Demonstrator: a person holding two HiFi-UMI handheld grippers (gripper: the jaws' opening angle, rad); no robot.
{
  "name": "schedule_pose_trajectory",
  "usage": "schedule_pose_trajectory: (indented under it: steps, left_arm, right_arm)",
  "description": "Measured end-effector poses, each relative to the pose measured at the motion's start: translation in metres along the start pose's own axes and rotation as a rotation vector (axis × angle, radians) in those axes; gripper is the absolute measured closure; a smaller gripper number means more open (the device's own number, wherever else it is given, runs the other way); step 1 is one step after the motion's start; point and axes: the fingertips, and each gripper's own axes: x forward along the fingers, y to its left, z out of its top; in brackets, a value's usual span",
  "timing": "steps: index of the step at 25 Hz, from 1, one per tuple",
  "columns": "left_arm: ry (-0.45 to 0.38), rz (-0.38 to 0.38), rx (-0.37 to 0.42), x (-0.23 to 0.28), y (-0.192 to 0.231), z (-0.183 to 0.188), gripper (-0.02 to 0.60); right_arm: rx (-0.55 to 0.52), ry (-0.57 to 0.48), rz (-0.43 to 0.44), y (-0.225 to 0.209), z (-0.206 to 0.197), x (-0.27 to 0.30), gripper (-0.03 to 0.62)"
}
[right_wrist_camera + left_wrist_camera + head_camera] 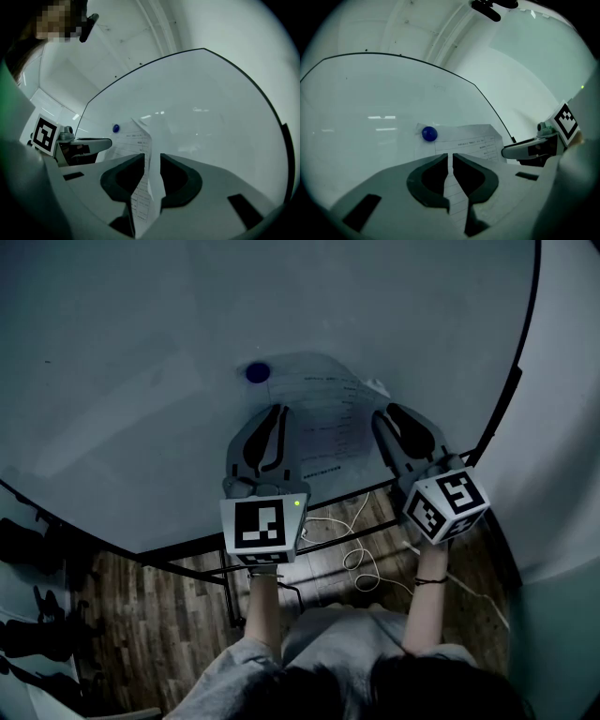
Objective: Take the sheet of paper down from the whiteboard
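Magnet [257, 372] on corner of paper [328, 418]

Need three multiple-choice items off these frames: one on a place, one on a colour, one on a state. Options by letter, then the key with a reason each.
1. Where on the sheet of paper does the magnet sit?
A) upper left corner
B) lower right corner
C) dead centre

2. What colour is the magnet?
A) red
B) blue
C) yellow

3. How do the jaws of the right gripper stand?
A) shut with nothing between them
B) out of every view
C) apart, with the sheet's edge between them

Key: 1 A, the head view shows it at the sheet's upper left corner. 2 B, it is blue in all three views. 3 C, the right gripper view shows a gap with the curled paper edge standing in it.
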Motion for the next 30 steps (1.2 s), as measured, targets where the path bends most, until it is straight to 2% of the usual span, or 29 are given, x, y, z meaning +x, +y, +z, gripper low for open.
schedule_pose_trajectory:
  steps: [2, 5, 8, 14, 30]
  left_arm:
    - [-0.004, 0.029, -0.012, 0.003, 0.003, 0.005, 0.563]
    - [0.002, 0.074, 0.037, 0.003, 0.009, 0.010, 0.554]
    - [0.007, 0.126, 0.051, 0.002, 0.018, 0.018, 0.535]
    - [0.000, 0.198, 0.085, 0.005, 0.029, 0.029, 0.463]
    - [0.038, 0.340, 0.231, 0.039, 0.027, 0.033, 0.456]
  right_arm:
    - [0.008, 0.001, 0.023, -0.001, -0.003, 0.002, 0.510]
    - [0.018, -0.001, 0.054, 0.000, -0.003, 0.004, 0.507]
    - [0.032, 0.004, 0.077, 0.002, -0.003, 0.005, 0.500]
    - [0.033, 0.006, 0.116, 0.004, -0.004, 0.010, 0.484]
    - [0.036, 0.008, 0.216, -0.012, -0.006, 0.035, 0.485]
